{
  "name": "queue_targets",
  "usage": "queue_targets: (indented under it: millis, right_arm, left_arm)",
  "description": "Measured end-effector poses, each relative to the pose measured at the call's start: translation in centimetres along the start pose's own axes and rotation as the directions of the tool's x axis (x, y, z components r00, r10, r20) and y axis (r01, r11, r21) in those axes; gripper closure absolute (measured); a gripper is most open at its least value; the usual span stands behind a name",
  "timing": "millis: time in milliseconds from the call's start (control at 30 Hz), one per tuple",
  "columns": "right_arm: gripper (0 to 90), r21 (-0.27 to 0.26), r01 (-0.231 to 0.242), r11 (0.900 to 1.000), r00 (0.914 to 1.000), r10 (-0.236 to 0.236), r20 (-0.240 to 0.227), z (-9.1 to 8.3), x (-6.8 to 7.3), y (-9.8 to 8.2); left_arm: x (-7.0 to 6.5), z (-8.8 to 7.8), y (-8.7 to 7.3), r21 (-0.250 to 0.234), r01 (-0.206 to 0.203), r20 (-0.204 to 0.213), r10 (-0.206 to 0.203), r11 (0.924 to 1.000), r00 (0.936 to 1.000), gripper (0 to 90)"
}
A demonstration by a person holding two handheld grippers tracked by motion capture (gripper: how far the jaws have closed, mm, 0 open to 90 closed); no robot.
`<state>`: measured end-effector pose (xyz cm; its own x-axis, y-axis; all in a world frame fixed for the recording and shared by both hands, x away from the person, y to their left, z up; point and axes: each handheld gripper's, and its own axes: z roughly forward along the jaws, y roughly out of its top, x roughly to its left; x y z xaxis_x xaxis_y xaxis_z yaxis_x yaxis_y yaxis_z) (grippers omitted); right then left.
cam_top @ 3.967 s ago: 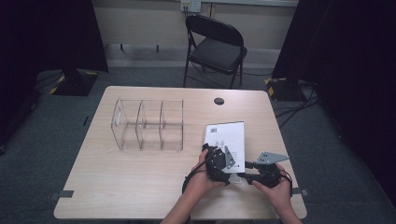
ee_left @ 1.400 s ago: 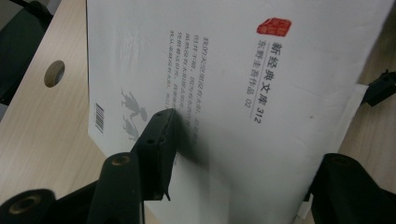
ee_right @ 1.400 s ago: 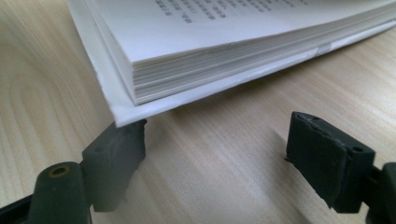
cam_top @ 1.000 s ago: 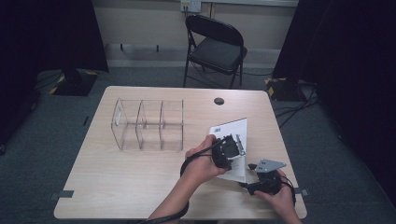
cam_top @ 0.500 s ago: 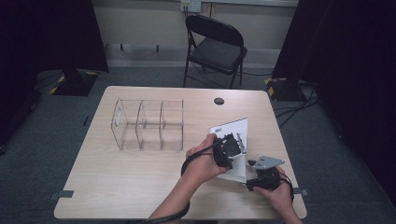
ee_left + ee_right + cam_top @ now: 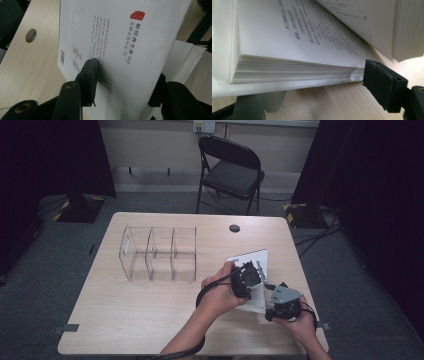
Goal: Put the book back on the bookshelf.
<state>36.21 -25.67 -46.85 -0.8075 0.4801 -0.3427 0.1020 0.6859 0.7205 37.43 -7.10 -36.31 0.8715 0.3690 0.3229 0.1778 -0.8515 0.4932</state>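
Claws at the near right table corner: left claw (image 6: 248,276) clamped on the lifted cover of white book (image 6: 252,265), right claw (image 6: 280,306) agape beside its page block. Pale wooden table (image 6: 150,310), clear organiser (image 6: 159,254) well apart, folding chair (image 6: 231,170) beyond.

High view: fixed above the near side, facing forward and down over the whole tabletop (image 6: 150,310) to a chair (image 6: 231,170) beyond. Left gripper view: very close along its jaws onto the book (image 6: 120,50) cover. Right gripper view: level with the tabletop, close at the same book's page edges.
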Motion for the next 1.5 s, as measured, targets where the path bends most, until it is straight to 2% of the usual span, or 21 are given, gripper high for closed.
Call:
queue_targets:
  millis: [133,167,200,400,467,567,633,700,800,967,1067,1200,1267,1333,1400,1500]
  right_arm:
    - [25.3,0.0,0.072,0.997,0.9974,-0.072,0.0,-0.2,-0.3,0.5]
    - [26.1,0.002,0.088,0.996,0.9961,-0.088,-0.005,-0.2,-0.3,0.6]
    - [27.7,0.003,0.098,0.995,0.995,-0.098,-0.016,-0.2,-0.3,0.6]
    - [32.5,0.01,0.112,0.994,0.9925,-0.111,-0.05,-0.4,-0.4,1.1]
    - [37.8,0.009,0.169,0.986,0.9838,-0.168,-0.061,-0.6,-0.5,1.7]
    - [46.0,-0.001,0.205,0.979,0.976,-0.205,-0.074,-1.2,-0.8,2.7]
    - [49.9,0.017,0.236,0.972,0.968,-0.233,-0.092,-1.5,-0.9,3.3]
    - [53.9,0.015,0.231,0.973,0.9687,-0.229,-0.096,-1.9,-1.2,3.8]
    - [56.6,0.018,0.244,0.97,0.9653,-0.241,-0.1,-2.3,-1.7,4.1]
    - [57.0,0.025,0.258,0.966,0.9606,-0.253,-0.114,-2.3,-2.1,4.4]
    - [57.1,0.017,0.243,0.97,0.9629,-0.239,-0.125,-2.4,-2.6,4.3]
    - [57.1,0.028,0.244,0.969,0.9617,-0.239,-0.135,-2.5,-2.6,4.5]
    - [57.1,0.027,0.247,0.969,0.9608,-0.242,-0.136,-2.4,-2.7,4.6]
    - [57.1,0.033,0.24,0.97,0.9623,-0.233,-0.14,-2.5,-2.8,4.6]
    - [57.2,0.03,0.233,0.972,0.9624,-0.226,-0.15,-2.5,-3.1,4.7]
    - [57.3,0.029,0.228,0.973,0.9626,-0.221,-0.157,-2.5,-3.3,4.8]
  left_arm:
    - [0.2,0.0,0.3,0.004,-0.003,0.003,0.003,1.0,1.0,52.7]
    - [0.2,0.0,0.3,0.007,-0.002,-0.007,0.002,1.0,1.0,52.7]
    - [0.2,-0.1,0.4,0.008,-0.001,0.001,0.001,1.0,1.0,52.8]
    - [0.3,-0.3,0.5,0.009,0.015,0.002,-0.015,0.9998,0.9999,53.4]
    - [0.2,-0.3,0.6,0.01,0.01,-0.006,-0.01,0.9999,0.9999,53.2]
    - [0.3,-0.5,0.7,-0.017,0.021,0.003,-0.021,0.9996,0.9998,52.4]
    - [0.5,-0.5,0.7,-0.034,0.01,0.014,-0.009,0.9994,0.9999,50.9]
    - [0.6,-0.3,0.6,-0.076,0.0,0.036,0.002,0.9971,0.9993,47.5]
    - [1.0,-0.6,0.1,-0.135,0.034,0.068,-0.025,0.9903,0.9974,45.5]
    - [1.2,-1.8,-0.7,-0.168,0.081,0.106,-0.063,0.9825,0.9923,45.7]
    - [2.0,-2.8,-1.4,-0.191,0.097,0.08,-0.083,0.9767,0.9933,44.2]
    - [2.8,-3.6,-2.7,-0.178,0.118,0.064,-0.109,0.9768,0.992,41.7]
    - [3.2,-4.0,-3.4,-0.197,0.16,0.063,-0.15,0.9673,0.9866,38.7]
    - [3.5,-4.3,-4.1,-0.191,0.2,0.063,-0.191,0.961,0.9795,36.8]
    - [3.7,-4.5,-4.7,-0.18,0.207,0.062,-0.199,0.9617,0.978,35.4]
    - [3.8,-4.5,-5.7,-0.194,0.24,0.068,-0.231,0.9512,0.9707,35.5]
